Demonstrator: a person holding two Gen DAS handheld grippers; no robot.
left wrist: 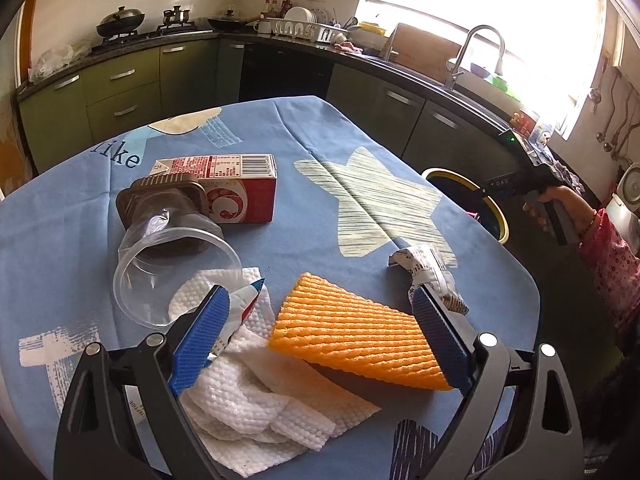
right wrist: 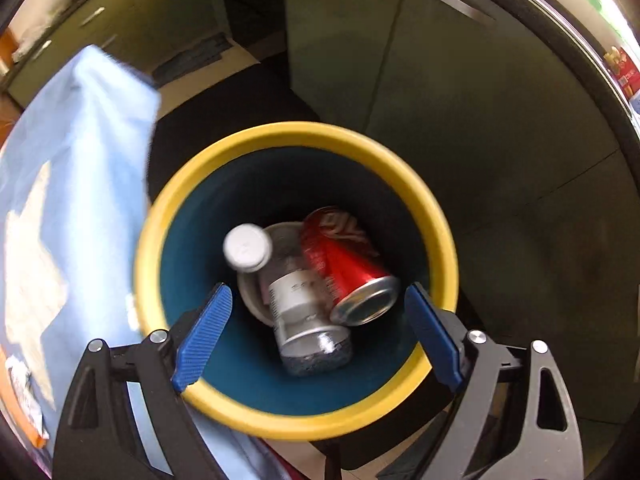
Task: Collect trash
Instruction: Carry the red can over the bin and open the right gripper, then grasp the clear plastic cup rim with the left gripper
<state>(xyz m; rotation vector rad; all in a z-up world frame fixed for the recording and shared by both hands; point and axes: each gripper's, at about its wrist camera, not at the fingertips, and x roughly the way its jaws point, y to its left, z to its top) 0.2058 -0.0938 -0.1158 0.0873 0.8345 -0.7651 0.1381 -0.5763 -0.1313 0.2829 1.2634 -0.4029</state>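
On the blue-clothed table (left wrist: 280, 128) lie a red carton (left wrist: 236, 188), a brown plastic tray (left wrist: 160, 208), a clear cup (left wrist: 172, 280) on its side, white paper towels (left wrist: 256, 400), a crumpled wrapper (left wrist: 432, 276) and an orange foam sleeve (left wrist: 356, 344). My left gripper (left wrist: 320, 320) is open low over the table, with the foam sleeve between its fingers. My right gripper (right wrist: 320, 320) is open, pointing down into a yellow-rimmed blue bin (right wrist: 296, 132). Inside the bin are a red can (right wrist: 348, 264) and a white-capped bottle (right wrist: 292, 288), slightly blurred.
The bin (left wrist: 496, 216) stands on the floor off the table's right edge, and a hand in a pink sleeve (left wrist: 616, 272) holds the right gripper above it. Green cabinets (left wrist: 120, 92), a stove and a sink line the far walls. A small printed wrapper (left wrist: 244, 304) touches the left finger.
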